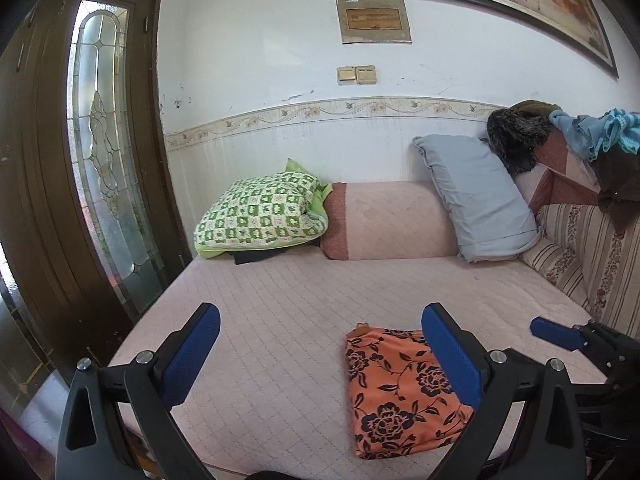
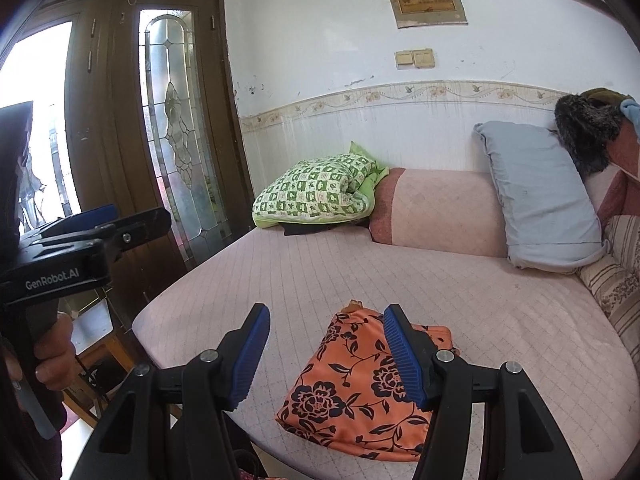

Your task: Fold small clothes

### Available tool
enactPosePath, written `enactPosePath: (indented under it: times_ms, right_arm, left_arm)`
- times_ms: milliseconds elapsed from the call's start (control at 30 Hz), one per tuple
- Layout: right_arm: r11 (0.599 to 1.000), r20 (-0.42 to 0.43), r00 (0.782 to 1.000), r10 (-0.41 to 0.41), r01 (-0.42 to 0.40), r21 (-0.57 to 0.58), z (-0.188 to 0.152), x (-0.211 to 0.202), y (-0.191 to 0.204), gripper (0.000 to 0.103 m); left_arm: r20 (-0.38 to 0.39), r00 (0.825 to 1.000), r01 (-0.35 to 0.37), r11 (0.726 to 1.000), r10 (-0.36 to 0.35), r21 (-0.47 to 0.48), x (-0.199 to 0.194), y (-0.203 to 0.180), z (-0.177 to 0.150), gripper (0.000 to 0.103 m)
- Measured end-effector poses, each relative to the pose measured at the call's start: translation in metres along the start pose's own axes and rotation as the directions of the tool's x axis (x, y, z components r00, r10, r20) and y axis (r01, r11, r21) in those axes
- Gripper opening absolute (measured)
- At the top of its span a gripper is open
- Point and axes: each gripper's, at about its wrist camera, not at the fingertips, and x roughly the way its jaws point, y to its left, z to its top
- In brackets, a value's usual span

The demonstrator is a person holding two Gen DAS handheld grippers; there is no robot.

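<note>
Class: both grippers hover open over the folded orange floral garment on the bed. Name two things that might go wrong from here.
1. The orange floral garment lies near the pink mattress front edge; a nudge might slide it off.
2. The right gripper and left gripper sit close together and may collide.

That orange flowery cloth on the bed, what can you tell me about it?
The orange cloth is a thin, soft-looking fabric printed with dark navy roses, leaves and vines. It lies folded into a flat, roughly rectangular packet near the front edge of the pink quilted mattress, with a layer edge peeking out at its far right corner. A small tan bit shows at its far end. Nothing grips it; both grippers hover open above it.
</note>
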Motion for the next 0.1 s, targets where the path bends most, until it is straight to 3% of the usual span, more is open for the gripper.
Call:
enactPosePath:
  times_ms: [100]
  right_arm:
    - [1.000, -0.021, 1.000, -0.007, 0.007, 0.026, -0.006, 0.013, -0.011, 0.063]
  left_arm:
    - [-0.036, 0.999, 0.039, 0.999, -0.040, -0.010, 0.017, -0.001, -0.006, 0.102]
